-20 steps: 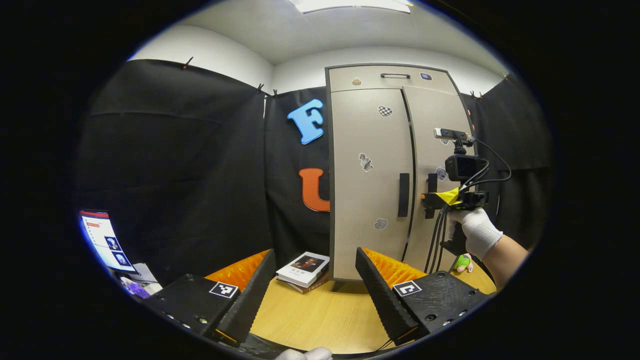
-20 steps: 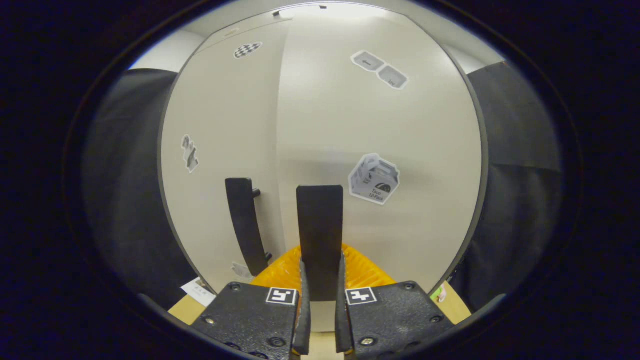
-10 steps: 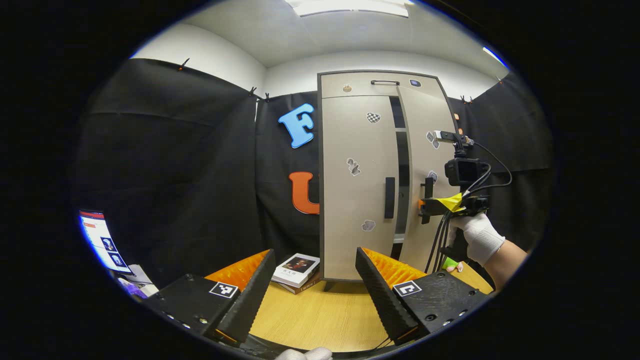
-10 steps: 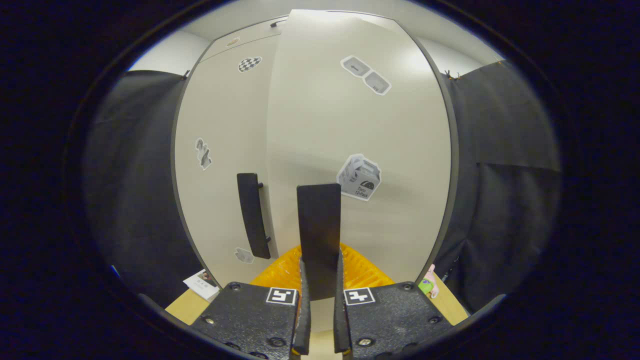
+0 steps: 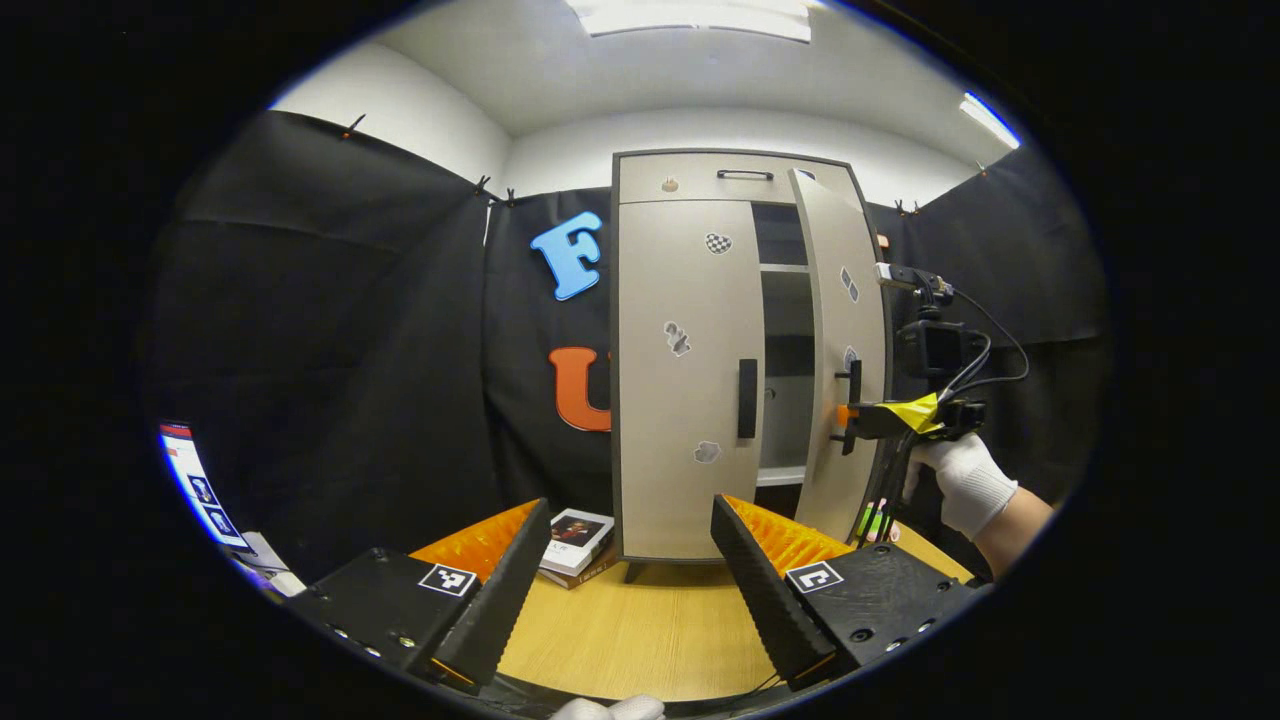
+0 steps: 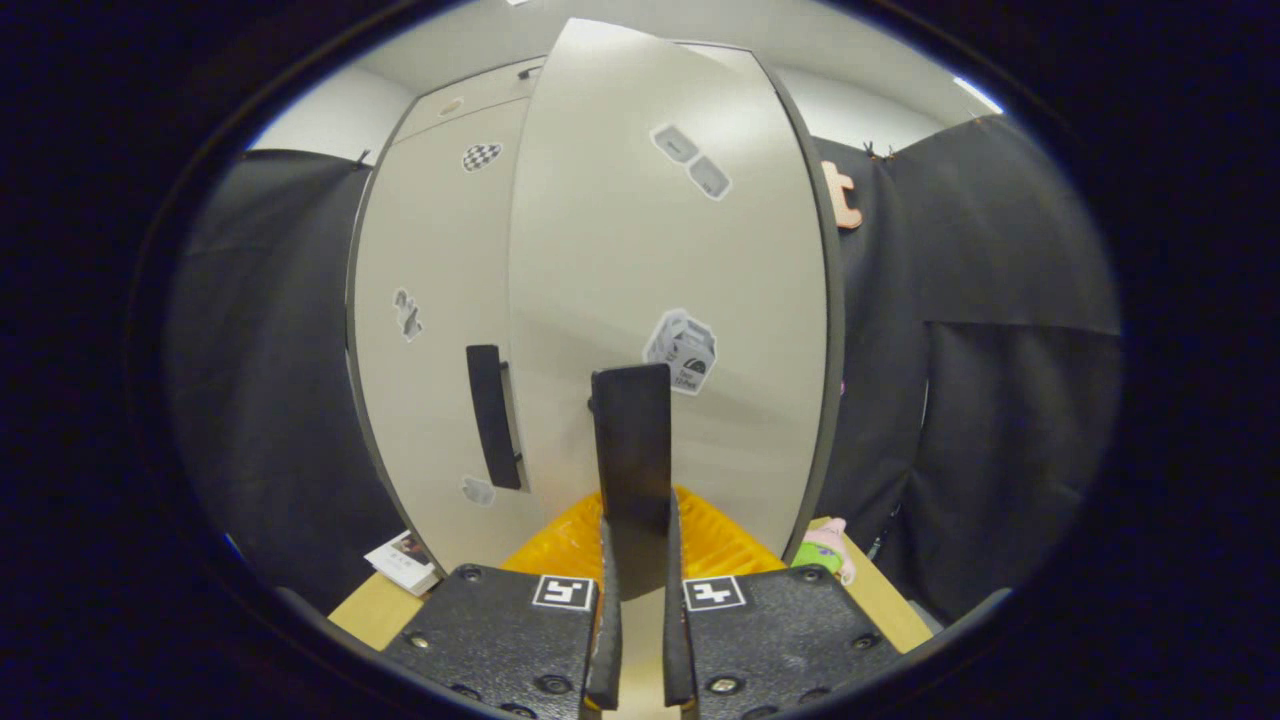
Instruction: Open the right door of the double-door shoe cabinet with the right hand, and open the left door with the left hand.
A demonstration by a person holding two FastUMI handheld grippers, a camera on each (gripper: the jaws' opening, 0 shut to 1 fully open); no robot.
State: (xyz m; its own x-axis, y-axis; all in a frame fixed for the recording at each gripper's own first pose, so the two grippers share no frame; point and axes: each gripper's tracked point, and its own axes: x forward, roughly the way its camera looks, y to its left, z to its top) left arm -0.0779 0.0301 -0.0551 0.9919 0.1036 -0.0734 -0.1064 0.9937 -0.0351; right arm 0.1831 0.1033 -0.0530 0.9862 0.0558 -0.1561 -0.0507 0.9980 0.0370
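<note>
wider swings right door [image 5: 838, 330] (books [image 5: 572, 535] beside cabinet [image 5: 690, 360]).

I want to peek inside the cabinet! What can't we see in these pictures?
- Cabinet inside: in the left gripper view the right door covers most of it, and the gap is dark.
- Toy: in the right gripper view that door hides part.
- Screen: cut off at the left gripper view's edge.

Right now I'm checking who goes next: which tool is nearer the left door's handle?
Right. The right tool is clamped on the right door's handle, just beside the left door's handle. The left tool hangs open, back over the table.
</note>
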